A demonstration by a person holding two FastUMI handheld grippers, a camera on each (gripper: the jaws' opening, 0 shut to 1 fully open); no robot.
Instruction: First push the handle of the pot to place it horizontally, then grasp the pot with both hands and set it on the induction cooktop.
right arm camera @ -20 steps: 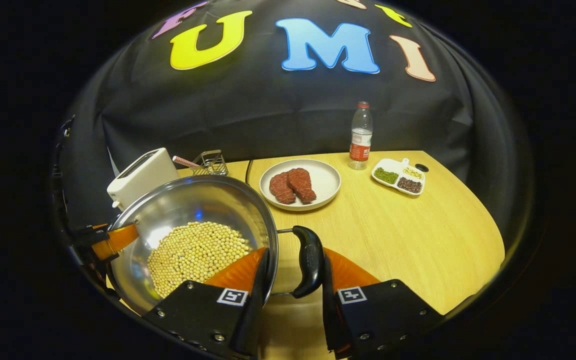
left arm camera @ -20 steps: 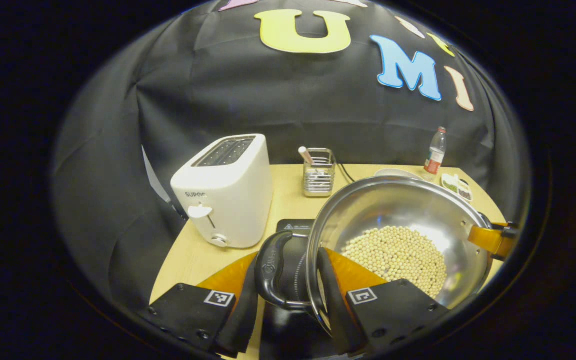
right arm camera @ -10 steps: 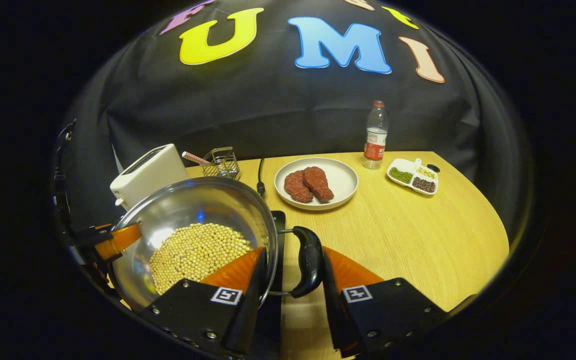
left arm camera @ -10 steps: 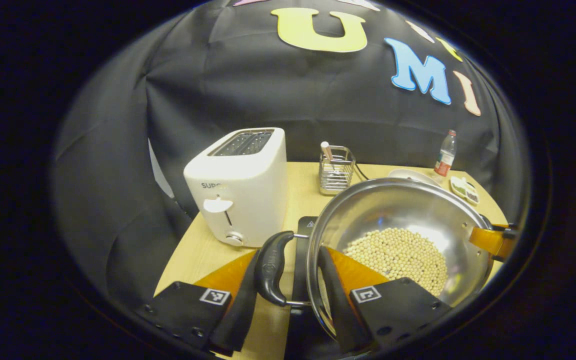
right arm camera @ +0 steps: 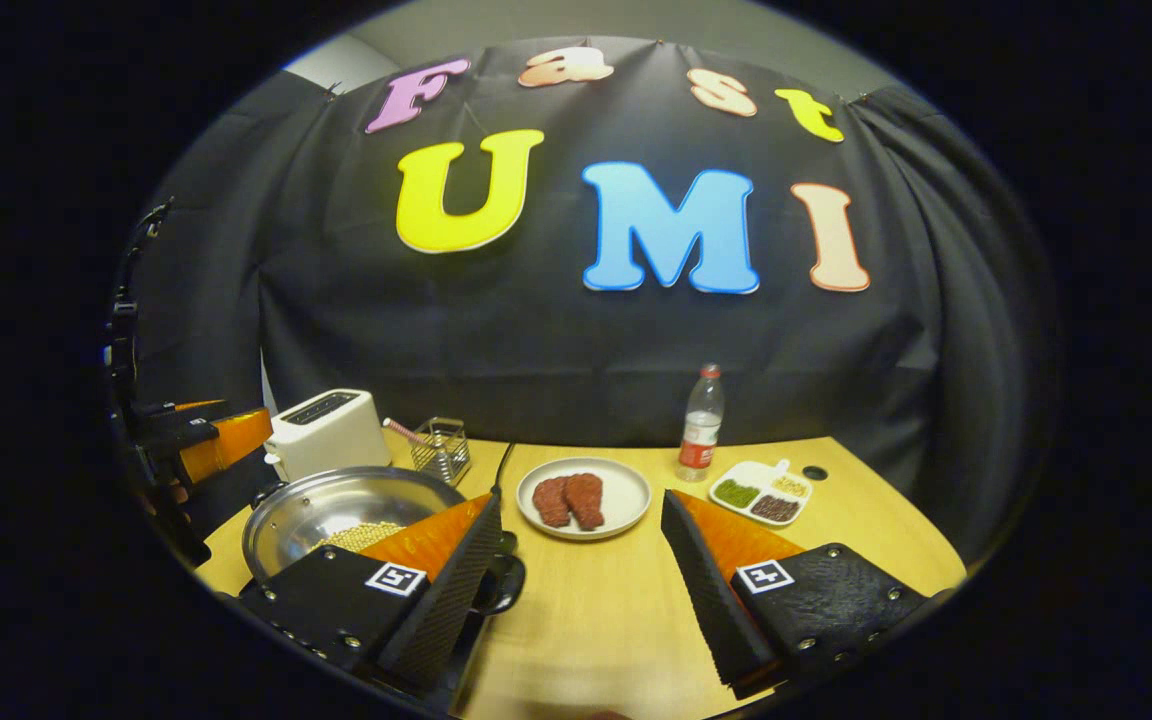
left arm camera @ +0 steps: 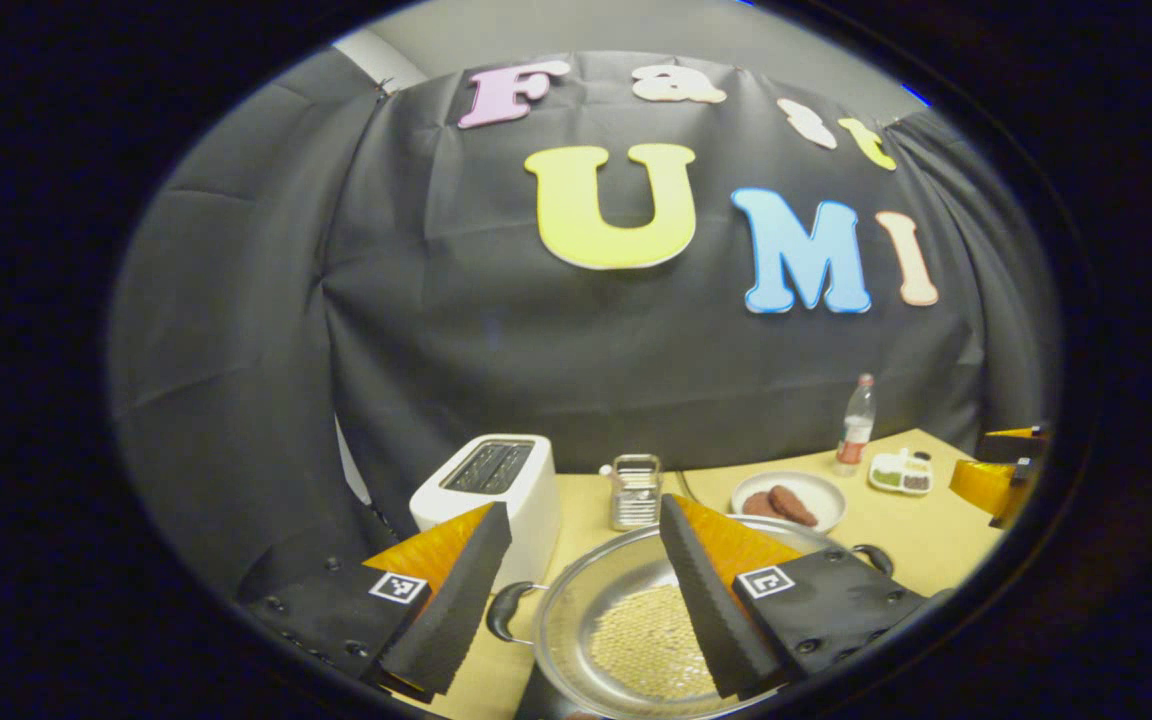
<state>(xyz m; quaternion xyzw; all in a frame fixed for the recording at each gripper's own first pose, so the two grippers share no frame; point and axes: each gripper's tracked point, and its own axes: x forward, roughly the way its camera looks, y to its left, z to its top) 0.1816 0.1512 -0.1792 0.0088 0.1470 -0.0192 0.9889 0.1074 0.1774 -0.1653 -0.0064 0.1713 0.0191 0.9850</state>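
Note:
The steel pot [left arm camera: 576, 610] holds pale beans [left arm camera: 648, 640] and rests low on the table, a dark handle [left arm camera: 499, 612] at each side. In the right gripper view the pot [right arm camera: 316, 505] sits on the dark induction cooktop [right arm camera: 463, 672], whose edge peeks out under it. My left gripper [left arm camera: 584, 505] hangs open above the pot, touching nothing. My right gripper [right arm camera: 581, 500] is also open, up and to the right of the pot's near handle [right arm camera: 498, 585]. Each view catches the other gripper at its edge, the right one [left arm camera: 998, 470] and the left one [right arm camera: 204, 440].
A white toaster [left arm camera: 491, 478] stands left of the pot, with a wire holder [left arm camera: 634, 490] behind it. Farther right sit a plate of meat [right arm camera: 581, 497], a water bottle [right arm camera: 701, 425] and a divided snack dish [right arm camera: 761, 492]. Bare wood lies right of the pot.
Both grippers have let go of the pot's handles, opened wide and risen up and back. The pot now lies lower and farther off in both views.

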